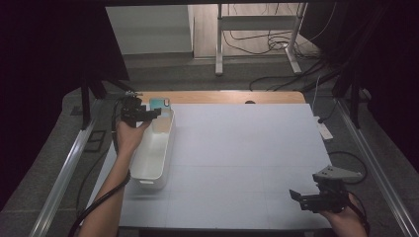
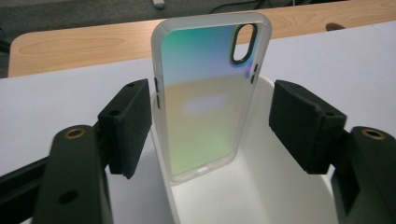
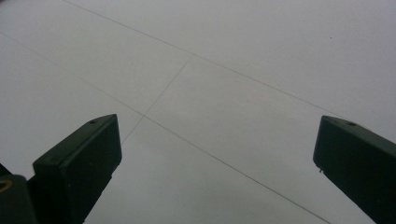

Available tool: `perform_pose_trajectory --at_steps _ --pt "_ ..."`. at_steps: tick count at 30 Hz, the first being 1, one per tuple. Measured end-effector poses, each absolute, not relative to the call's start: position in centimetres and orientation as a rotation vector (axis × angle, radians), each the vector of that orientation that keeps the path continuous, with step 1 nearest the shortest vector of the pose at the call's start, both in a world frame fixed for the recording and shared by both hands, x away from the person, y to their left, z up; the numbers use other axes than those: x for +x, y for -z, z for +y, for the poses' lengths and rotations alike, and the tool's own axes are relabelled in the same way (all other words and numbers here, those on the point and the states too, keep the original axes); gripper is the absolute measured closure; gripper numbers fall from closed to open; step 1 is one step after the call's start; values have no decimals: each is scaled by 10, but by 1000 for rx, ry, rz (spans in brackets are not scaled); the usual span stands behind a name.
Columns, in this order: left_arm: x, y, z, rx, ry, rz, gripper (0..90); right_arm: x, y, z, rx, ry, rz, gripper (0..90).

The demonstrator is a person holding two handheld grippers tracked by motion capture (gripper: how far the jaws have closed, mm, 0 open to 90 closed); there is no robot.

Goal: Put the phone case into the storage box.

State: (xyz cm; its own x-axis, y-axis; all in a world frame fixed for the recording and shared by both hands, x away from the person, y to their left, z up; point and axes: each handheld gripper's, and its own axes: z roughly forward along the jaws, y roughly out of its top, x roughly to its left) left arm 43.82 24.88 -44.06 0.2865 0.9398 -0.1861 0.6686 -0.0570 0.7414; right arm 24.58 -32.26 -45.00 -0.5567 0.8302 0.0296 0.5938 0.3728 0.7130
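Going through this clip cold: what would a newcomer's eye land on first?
The iridescent phone case stands out, propped upright against the far end of the white bin at the table's left. The left gripper is open around it, pads clear of its edges. The right gripper hangs open over bare white tabletop at the near right corner.

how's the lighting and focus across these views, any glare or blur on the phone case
High view: dim, black at the sides, the table evenly lit, the phone case small and soft. Left gripper view: the case is sharp, with a pale glare patch mid-back and a rainbow sheen; the near jaws are slightly soft. Right gripper view: flat grey light, jaws blurred.
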Motion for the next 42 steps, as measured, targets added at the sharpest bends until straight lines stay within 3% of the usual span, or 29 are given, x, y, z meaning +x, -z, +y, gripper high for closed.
perform_pose_trajectory --at_steps 25,42 --pt "425 433 251 1805 -355 1344 57 246 450 -324 1252 -996 2301 7" --pt "413 430 240 1891 -380 1240 0 246 450 -325 1275 -999 2282 0"
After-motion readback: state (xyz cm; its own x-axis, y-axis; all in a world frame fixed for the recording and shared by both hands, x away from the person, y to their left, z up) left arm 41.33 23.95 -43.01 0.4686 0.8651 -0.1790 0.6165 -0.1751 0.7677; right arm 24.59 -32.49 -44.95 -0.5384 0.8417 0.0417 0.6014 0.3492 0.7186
